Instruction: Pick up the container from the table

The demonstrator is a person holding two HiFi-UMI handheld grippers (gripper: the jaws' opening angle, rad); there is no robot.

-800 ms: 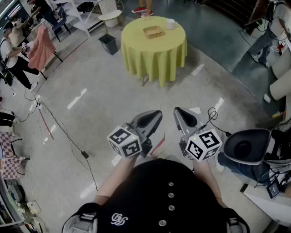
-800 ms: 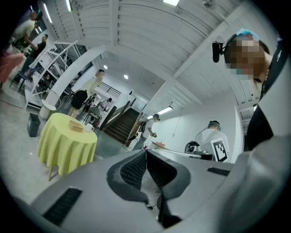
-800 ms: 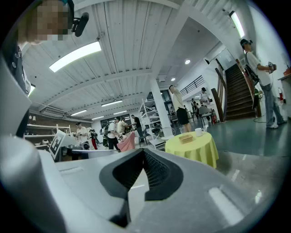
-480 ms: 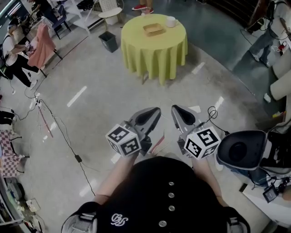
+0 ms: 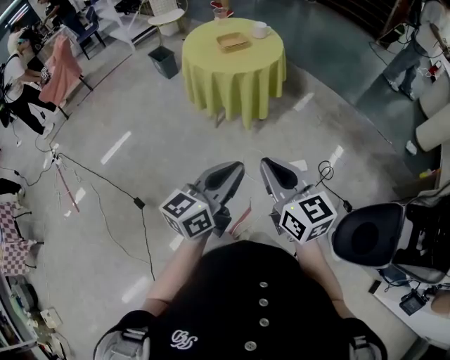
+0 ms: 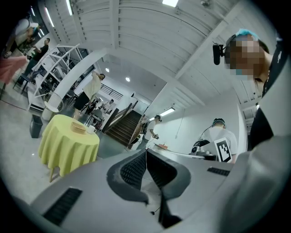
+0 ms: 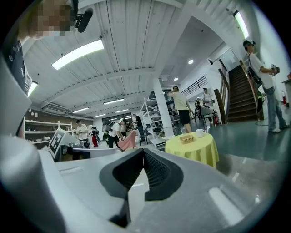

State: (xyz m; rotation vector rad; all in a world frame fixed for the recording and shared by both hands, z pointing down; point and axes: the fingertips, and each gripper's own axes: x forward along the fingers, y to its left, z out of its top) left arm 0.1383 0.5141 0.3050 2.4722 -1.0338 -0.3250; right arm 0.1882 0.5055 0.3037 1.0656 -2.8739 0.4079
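Observation:
A tan, tray-like container (image 5: 233, 42) lies on the round table with a yellow cloth (image 5: 232, 81) at the far end of the floor, beside a white mug (image 5: 260, 29). My left gripper (image 5: 237, 168) and right gripper (image 5: 266, 164) are held side by side close to the person's chest, far short of the table. Both are shut, with nothing between their jaws. In the left gripper view the left gripper (image 6: 146, 152) points level, with the container (image 6: 78, 127) far off at the left. In the right gripper view the right gripper (image 7: 143, 151) has the container (image 7: 186, 139) far off at the right.
A dark bin (image 5: 163, 62) stands left of the table and a white chair (image 5: 167, 17) behind it. Cables (image 5: 105, 211) run over the floor at the left. A black office chair (image 5: 369, 235) is at my right. People stand at both edges of the room.
The head view has shifted a little: the table sits slightly higher and further left, the office chair has slid left. Both grippers keep the same pose and stay shut.

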